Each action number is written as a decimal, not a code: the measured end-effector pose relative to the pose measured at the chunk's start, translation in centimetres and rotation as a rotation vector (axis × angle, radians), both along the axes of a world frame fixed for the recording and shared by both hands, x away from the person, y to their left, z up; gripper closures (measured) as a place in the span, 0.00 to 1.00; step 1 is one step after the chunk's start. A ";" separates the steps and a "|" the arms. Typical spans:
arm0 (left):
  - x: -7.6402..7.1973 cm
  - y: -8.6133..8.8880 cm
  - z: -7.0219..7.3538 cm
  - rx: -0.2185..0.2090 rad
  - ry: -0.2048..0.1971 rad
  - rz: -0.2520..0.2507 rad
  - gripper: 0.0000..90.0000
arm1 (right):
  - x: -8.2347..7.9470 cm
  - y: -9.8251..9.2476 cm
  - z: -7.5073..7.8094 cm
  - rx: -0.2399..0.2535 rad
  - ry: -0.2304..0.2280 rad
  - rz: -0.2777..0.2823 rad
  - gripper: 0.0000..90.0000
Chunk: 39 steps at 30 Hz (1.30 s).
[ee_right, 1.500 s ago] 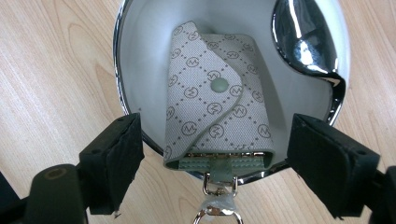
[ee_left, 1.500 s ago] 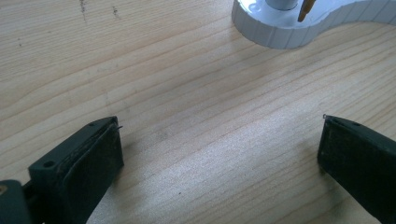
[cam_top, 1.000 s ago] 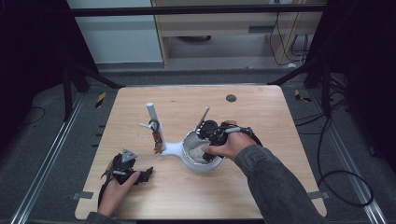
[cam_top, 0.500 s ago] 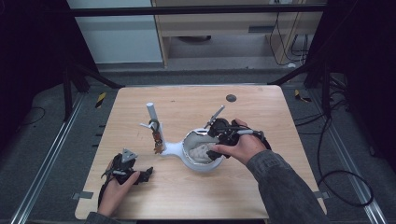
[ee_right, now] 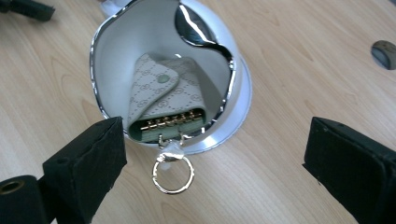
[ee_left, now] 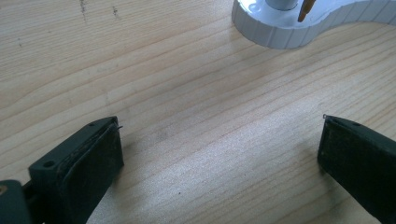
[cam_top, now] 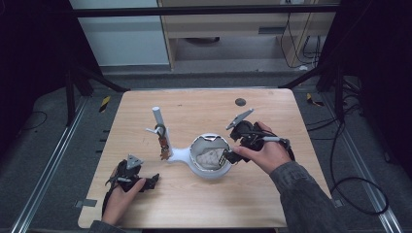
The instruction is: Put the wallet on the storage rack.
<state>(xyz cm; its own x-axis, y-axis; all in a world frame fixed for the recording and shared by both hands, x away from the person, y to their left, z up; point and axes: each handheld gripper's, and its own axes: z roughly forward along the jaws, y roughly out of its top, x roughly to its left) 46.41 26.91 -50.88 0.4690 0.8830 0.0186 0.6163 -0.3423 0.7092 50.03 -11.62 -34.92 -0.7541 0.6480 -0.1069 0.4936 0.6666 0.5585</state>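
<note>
A white stand has a round dish (cam_top: 209, 174) and an upright post (cam_top: 157, 116) with a small key bunch (cam_top: 163, 144) hanging on it. A beige patterned key case (ee_right: 163, 95) lies in the dish (ee_right: 95, 70), and its metal ring (ee_right: 173, 173) hangs out over the rim onto the table. My right gripper (ee_right: 212, 158) sits just right of the dish (cam_top: 228, 156). Its jaws have just been opening, and nothing is between them. My left gripper (cam_top: 150, 180) rests open on the table at the front left, with bare wood between its jaws (ee_left: 219, 154).
The stand's base (ee_left: 280, 32) lies just beyond my left gripper. A small dark disc (cam_top: 240, 102) is set into the tabletop at the back right. The table's front edge runs close behind both hands.
My right gripper has drawn back to the right from over the dish, and its jaws have spread. The key case stays in the dish. The left hand has not moved.
</note>
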 end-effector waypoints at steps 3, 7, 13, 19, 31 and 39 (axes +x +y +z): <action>0.0 0.0 0.0 0.001 0.000 0.000 0.00 | -0.2 -1.0 -0.1 0.014 -0.011 -0.026 0.06; 0.0 0.0 0.0 0.000 0.000 0.000 0.00 | -0.4 -2.4 0.0 0.031 -0.043 -0.067 0.07; 0.0 0.0 0.0 0.000 0.000 0.001 0.00 | -0.9 -4.0 -0.2 0.067 -0.075 -0.100 0.08; 0.0 0.0 0.0 0.000 0.000 0.000 0.00 | -1.4 -5.2 -0.8 0.075 -0.097 -0.130 0.08; 0.0 0.0 0.0 0.000 -0.001 0.000 0.00 | -2.5 -8.2 -2.1 0.122 -0.104 -0.202 0.07; 0.0 0.0 0.0 -0.002 -0.001 0.000 0.00 | -3.3 -10.1 -3.7 0.141 -0.094 -0.246 0.05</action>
